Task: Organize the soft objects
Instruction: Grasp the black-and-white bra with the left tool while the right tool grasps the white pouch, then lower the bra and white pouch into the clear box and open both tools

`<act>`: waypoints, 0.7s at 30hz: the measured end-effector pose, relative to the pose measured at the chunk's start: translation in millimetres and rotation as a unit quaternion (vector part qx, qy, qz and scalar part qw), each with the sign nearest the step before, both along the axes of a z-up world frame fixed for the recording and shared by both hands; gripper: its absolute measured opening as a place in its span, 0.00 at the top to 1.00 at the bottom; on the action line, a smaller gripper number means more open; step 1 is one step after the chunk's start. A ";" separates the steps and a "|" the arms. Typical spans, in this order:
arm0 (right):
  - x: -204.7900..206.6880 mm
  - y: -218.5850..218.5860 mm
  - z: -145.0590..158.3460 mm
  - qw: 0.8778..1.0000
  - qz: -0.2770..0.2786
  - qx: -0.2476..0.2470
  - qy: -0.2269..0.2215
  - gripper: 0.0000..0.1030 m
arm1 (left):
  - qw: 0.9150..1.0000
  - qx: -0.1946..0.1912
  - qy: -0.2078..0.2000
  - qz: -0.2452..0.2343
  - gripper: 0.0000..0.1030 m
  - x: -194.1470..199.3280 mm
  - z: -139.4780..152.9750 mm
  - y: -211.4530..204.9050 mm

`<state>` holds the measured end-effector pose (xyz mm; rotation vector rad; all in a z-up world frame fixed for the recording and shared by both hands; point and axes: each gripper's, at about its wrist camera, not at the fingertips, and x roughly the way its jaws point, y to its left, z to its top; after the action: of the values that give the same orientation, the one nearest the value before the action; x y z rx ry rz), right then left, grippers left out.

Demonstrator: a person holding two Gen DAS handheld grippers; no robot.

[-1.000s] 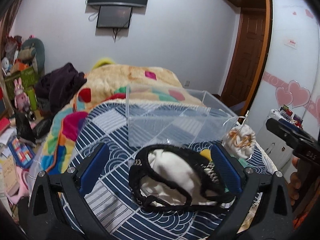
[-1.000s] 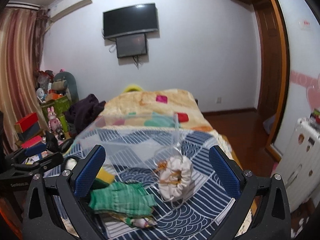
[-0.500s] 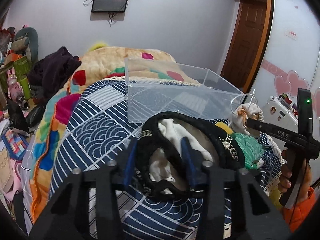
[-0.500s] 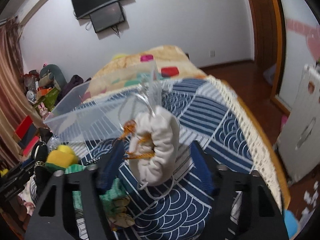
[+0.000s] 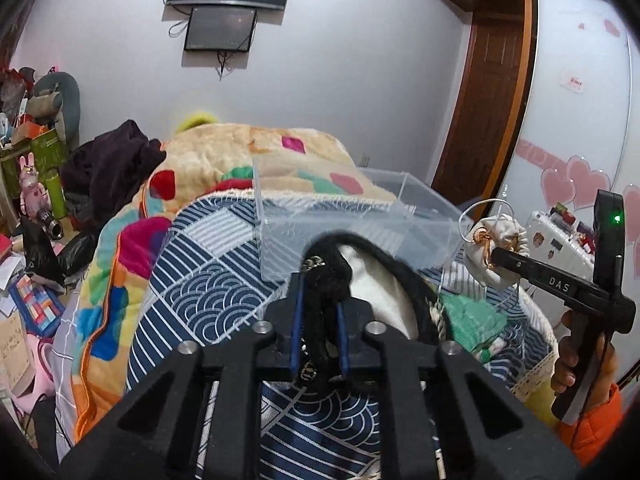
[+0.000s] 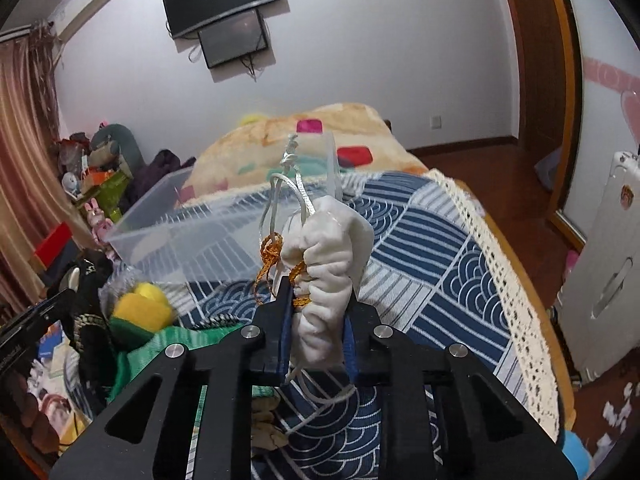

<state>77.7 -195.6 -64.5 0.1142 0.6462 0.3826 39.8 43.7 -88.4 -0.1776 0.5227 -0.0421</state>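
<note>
In the left wrist view my left gripper (image 5: 319, 300) is shut on the black fuzzy rim of a black-and-white cloth item (image 5: 372, 276) lying on the bed. Just behind it stands a clear plastic box (image 5: 360, 220). My right gripper (image 6: 318, 300) has its jaws closing, with the pads pressing on a white drawstring pouch (image 6: 328, 256) with orange cord, held above the bedcover. That pouch (image 5: 496, 236) also shows at the right of the left wrist view. A green cloth (image 6: 160, 344) and a yellow sponge (image 6: 140, 308) lie between the two grippers.
The blue patterned bedcover (image 6: 440, 248) has a lace edge on the right, with wooden floor and a white suitcase (image 6: 608, 260) beyond. A colourful blanket (image 5: 248, 152) and dark clothes (image 5: 108, 160) lie behind the box. Clutter lines the floor on the left.
Both grippers went from wide open to closed. The left one closed on the black rim; the right one dropped to the white pouch and closed on it.
</note>
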 end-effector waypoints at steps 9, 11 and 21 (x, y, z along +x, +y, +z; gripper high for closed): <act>0.6 8.4 24.9 0.999 0.010 0.008 -0.043 0.82 | 0.999 0.019 -0.031 0.011 0.90 -0.8 21.4 2.2; 0.7 10.6 27.5 0.999 0.013 0.007 -0.049 0.82 | 0.999 0.009 -0.035 0.010 0.90 1.2 26.5 5.6; 14.1 19.6 47.0 0.997 0.026 0.007 -0.078 0.82 | 0.997 0.017 -0.080 0.008 0.90 29.0 74.0 10.0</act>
<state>91.8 -176.0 -17.4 0.0803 0.4928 0.4417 68.8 53.6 -14.4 -0.1437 0.3626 -0.0305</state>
